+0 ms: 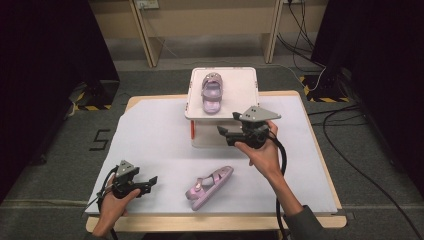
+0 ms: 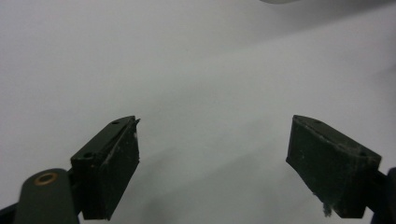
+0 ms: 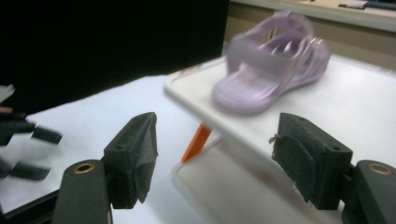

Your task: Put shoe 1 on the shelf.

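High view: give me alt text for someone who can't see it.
One purple sandal sits on a raised white tray; its mate lies on the table. The right gripper hangs open beside the tray, the left gripper open near the lower sandal.

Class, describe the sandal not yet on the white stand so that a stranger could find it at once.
Start at the white table sheet. Near its front edge, between the two hands, lies a lilac sandal. Unlike its twin up on the white stand, it rests directly on the sheet.

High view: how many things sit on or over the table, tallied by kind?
Purple plastic strapped sandals: 2, one on the white raised tray at, one on the white tabletop sheet at
White raised tray: 1
Black hand-held claws: 2, left, right
Total: 5
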`<state>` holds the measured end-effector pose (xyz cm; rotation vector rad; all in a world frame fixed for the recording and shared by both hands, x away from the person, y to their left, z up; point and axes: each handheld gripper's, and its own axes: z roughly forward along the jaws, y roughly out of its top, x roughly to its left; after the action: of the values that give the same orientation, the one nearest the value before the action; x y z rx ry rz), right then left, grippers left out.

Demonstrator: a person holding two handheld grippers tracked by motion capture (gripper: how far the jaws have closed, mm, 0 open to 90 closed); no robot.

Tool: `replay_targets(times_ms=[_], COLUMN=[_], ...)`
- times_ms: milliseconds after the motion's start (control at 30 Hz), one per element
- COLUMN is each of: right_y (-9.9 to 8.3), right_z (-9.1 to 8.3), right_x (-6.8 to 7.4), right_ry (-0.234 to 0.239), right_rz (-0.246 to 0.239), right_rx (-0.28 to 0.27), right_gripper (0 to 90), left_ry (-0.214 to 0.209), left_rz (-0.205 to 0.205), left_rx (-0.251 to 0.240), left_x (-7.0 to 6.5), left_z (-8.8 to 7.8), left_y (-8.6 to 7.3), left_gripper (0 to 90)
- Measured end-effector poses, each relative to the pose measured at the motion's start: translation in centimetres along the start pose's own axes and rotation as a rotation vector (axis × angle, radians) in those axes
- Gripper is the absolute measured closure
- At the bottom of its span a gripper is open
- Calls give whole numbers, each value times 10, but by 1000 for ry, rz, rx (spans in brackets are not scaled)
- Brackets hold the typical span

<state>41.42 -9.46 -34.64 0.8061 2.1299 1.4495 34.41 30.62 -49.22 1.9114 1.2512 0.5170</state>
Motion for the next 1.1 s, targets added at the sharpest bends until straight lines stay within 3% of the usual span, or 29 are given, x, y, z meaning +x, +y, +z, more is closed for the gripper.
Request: replay_targets(times_ms=[300, 667, 800, 1100], right_y=[-24, -51, -58, -72], right_z=[-1, 8, 13, 19], right_x=[19, 42, 49, 63], right_ry=[18, 35, 44, 80], right_rz=[-1, -43, -66, -66], right_rx=[47, 133, 151, 173], right_gripper=[305, 289, 279, 270], left_ry=[-1, -1, -3, -1], left_rz=[3, 4, 2, 0], left_rx=[-1, 0, 1, 2], left_x=[0, 0, 0, 0], left_z=[-1, -1, -1, -1], left_y=[0, 0, 0, 0], left_gripper=[163, 163, 163, 163])
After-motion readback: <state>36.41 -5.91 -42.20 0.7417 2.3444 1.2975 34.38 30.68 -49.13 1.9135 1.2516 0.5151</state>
